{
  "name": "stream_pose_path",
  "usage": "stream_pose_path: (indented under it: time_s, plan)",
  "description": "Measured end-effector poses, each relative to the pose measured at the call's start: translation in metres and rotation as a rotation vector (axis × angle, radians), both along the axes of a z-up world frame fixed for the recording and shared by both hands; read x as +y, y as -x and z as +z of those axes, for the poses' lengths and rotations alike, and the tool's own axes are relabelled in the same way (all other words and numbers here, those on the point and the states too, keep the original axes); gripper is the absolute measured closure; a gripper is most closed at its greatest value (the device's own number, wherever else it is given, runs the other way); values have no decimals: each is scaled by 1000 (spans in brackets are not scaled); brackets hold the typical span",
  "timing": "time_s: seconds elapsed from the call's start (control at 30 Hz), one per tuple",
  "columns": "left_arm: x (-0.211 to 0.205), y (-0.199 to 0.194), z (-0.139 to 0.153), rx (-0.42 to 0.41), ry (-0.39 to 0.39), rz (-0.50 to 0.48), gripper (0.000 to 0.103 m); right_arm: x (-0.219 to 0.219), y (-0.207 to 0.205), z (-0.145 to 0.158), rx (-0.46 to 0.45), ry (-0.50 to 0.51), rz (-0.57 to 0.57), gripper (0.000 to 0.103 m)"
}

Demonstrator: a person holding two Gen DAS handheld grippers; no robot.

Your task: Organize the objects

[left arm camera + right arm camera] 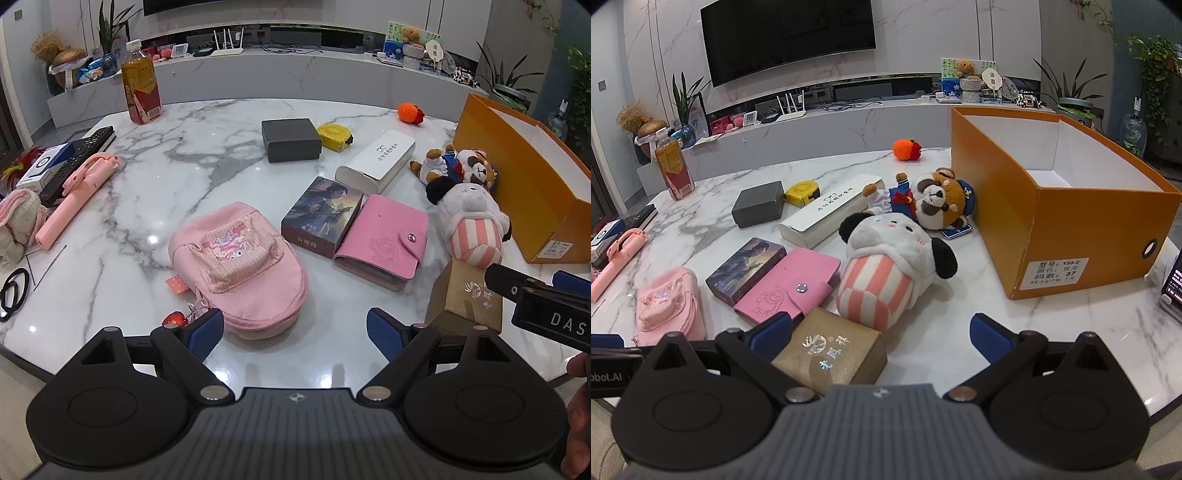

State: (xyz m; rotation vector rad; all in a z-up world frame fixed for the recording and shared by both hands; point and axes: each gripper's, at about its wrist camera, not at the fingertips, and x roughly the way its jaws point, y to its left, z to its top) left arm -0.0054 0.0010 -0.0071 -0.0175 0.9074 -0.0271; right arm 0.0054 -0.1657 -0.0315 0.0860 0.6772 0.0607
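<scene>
Two blue-padded fingers of the left gripper [295, 334] stand spread wide at the near edge of the marble table [155, 173], holding nothing. In the left wrist view a pink pouch [240, 269] with a striped front pocket lies just beyond them, its near end between the fingertips, a red heart charm [176, 318] beside the left one. Right of it lie a picture box [321, 216] and, touching it, a pink snap wallet [384, 240]. Farther off sit a dark grey box [291, 139], a yellow tape measure [335, 136] and a white glasses case [376, 160]. To the right, a striped panda plush [472, 225] rests against a gold box [465, 302], with a sailor plush [458, 166] behind it, next to the orange box [517, 162]. The right gripper [546, 295] enters from the right edge

In the right wrist view the right gripper [882, 338] also has its jaws spread, gripping nothing. The gold box [831, 350], printed with silver characters, lies between the fingers, close to the left one; whether they touch I cannot tell. The panda plush [886, 273] touches the gold box's far side. The orange box [1067, 229], open-topped with a white interior, stands far right; what shows of its inside holds nothing. The sailor plush [931, 199] leans at its left wall, and an orange crochet ball [905, 149] sits beyond
</scene>
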Motion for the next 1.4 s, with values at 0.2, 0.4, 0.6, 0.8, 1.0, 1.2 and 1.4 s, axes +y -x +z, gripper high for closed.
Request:
stream_pose_path:
  time_s: [0.2, 0.4, 0.6, 0.8, 1.0, 1.2, 1.4]
  plan:
    - [-1, 1, -1, 0, 1, -1, 3, 0, 0, 0, 0, 0, 0, 1]
    - [-1, 2, -2, 4, 2, -1, 3, 0, 0, 0, 0, 0, 0, 1]
    - [-1, 2, -2, 3, 2, -1, 3, 0, 0, 0, 0, 0, 1, 1]
    - [0, 2, -3, 9, 5, 4, 3, 1, 1, -1, 2, 7, 4, 1]
    - [2, 3, -5, 15, 8, 8, 3, 2, 1, -3, 4, 12, 6, 1]
    - [3, 2, -6, 18, 11, 8, 3, 3, 1, -3, 7, 23, 11, 1]
    - [10, -5, -9, 17, 11, 27, 3, 10, 1, -5, 16, 45, 35, 1]
